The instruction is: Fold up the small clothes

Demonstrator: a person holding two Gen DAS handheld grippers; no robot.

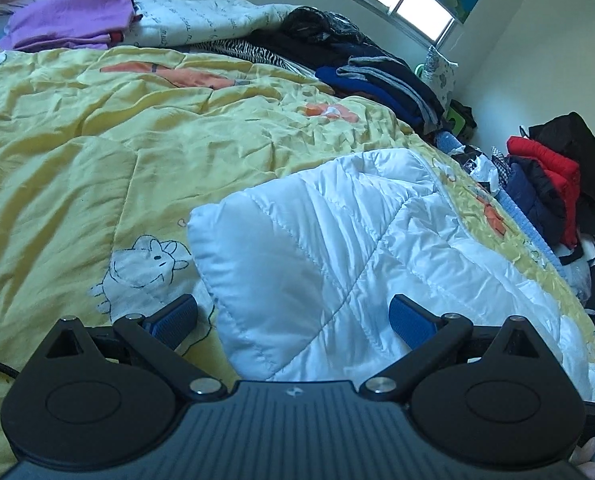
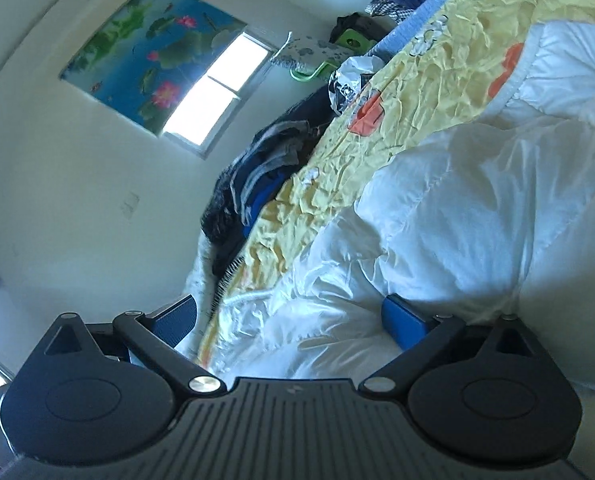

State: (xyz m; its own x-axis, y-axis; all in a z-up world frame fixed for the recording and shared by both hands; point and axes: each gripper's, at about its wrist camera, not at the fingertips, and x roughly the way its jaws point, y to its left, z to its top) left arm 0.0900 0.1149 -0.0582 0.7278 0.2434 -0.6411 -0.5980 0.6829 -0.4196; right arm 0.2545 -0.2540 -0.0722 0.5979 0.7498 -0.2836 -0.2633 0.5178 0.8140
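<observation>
Blue-padded fingers of the left gripper are being held spread wide, nothing clasped, with the white quilted jacket lying just ahead between them on the yellow cartoon quilt. Likewise, the right gripper is being kept released, tilted sideways against the same jacket. Puffy, light and slippery handling is being expected; a stitched hem or edge is probably being favoured for a firm pinch.
</observation>
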